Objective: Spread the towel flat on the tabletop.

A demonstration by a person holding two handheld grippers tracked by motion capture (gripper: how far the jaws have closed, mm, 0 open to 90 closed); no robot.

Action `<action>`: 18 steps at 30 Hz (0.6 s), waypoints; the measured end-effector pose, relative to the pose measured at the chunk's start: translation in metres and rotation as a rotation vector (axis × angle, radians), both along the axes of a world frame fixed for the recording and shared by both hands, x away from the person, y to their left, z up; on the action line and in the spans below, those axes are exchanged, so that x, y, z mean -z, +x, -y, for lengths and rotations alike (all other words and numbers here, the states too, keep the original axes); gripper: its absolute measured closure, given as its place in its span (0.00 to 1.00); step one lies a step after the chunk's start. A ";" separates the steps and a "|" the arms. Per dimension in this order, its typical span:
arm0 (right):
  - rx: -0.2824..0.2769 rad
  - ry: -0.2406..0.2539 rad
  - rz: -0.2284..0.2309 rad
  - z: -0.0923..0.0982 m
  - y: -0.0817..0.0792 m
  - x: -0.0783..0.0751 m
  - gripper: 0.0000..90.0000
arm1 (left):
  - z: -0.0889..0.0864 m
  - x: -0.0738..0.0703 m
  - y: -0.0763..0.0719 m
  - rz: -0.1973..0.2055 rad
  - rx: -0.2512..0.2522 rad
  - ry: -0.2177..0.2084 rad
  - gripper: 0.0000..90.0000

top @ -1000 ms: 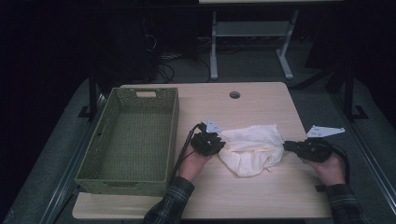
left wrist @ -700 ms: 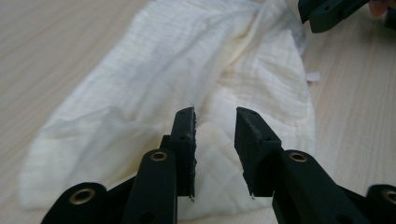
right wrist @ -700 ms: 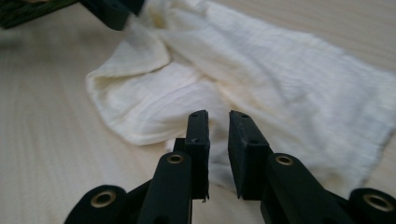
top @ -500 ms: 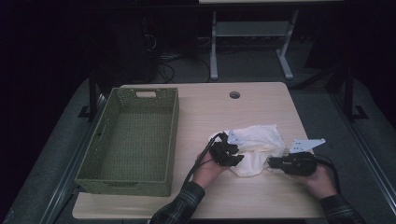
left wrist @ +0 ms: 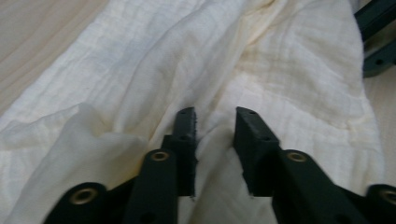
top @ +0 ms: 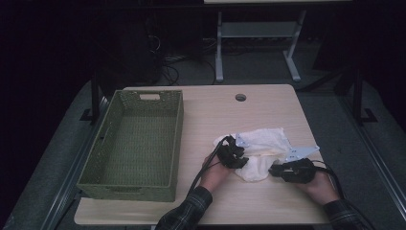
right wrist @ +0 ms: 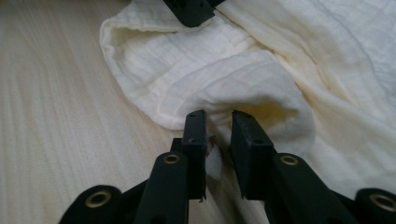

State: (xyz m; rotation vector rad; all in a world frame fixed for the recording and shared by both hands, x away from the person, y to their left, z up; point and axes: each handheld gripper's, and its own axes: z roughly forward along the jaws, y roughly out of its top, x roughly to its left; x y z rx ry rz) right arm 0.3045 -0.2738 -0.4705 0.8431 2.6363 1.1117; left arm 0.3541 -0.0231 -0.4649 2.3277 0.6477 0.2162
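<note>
Noting the left gripper (left wrist: 215,116) jaws a narrow gap apart, having just been closing, with a raised crease of the cream cloth (left wrist: 140,70) running up between them toward 12 o'clock; pads not visibly squeezing it, so reading this as a pinch being set up rather than made. Noting the right gripper (right wrist: 218,119) jaws at a similar narrow gap, aimed at a rolled hem lying at 12 o'clock of the tips, with a small scrap of fabric sitting inside the gap against one pad; not managing to tell whether both pads are pressing on it. Judging both grippers placed at the cloth's near edge to take two separate holds, probably for spreading or folding it. Moving outward in the high view: finding the cloth crumpled on the table (top: 268,105) at about 4 o'clock from the table's middle, left gripper at its 8 o'clock edge, right gripper at its 5 o'clock edge, forearms in plaid sleeves (top: 191,211) coming in from 6 o'clock. Logging the green woven basket (top: 178,139) at 9 o'clock of the cloth, near it but apart, holding nothing.
</note>
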 end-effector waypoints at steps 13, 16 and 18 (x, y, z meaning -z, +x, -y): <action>0.038 0.012 0.019 0.020 -0.002 -0.011 0.95 | -0.019 -0.024 -0.008 0.006 0.002 -0.060 0.95; 0.050 0.043 0.030 0.030 -0.002 -0.016 0.95 | -0.029 -0.033 -0.013 0.017 -0.006 -0.077 0.95; 0.063 0.053 0.038 0.038 -0.004 -0.017 0.95 | -0.036 -0.039 -0.016 0.017 -0.018 -0.097 0.95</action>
